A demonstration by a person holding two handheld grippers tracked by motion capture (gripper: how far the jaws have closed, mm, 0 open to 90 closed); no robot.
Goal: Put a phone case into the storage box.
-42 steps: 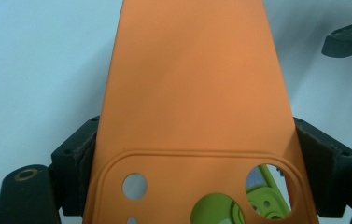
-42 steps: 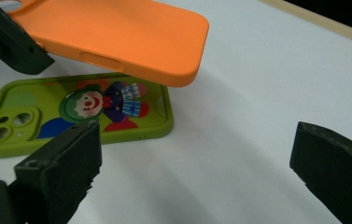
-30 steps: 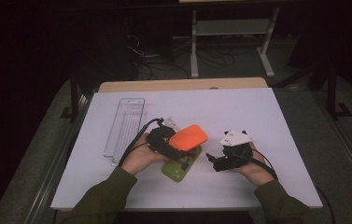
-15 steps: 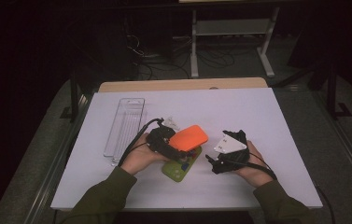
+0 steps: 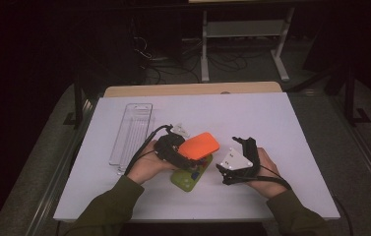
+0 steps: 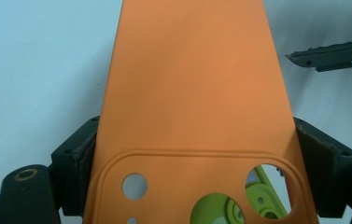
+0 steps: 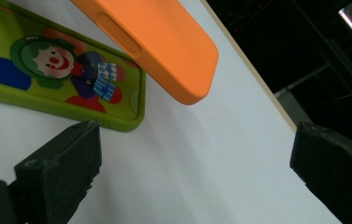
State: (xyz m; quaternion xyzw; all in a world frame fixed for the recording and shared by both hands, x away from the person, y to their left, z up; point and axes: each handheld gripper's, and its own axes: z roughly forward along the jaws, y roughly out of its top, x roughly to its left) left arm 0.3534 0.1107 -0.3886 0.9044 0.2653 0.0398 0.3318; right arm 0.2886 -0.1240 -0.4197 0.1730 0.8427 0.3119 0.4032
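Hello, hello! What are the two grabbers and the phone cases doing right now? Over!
Left gripper shut on orange phone case, raised above green clown case. Right gripper open, jaws apart, holding nothing. Clear tray off to the left, nothing blocking.

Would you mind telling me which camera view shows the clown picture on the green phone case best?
The right gripper view: the green phone case lies close, its clown print sharp. The high view shows it small, partly under the orange phone case. The left gripper view gives only green slivers through the orange case's camera cutout.
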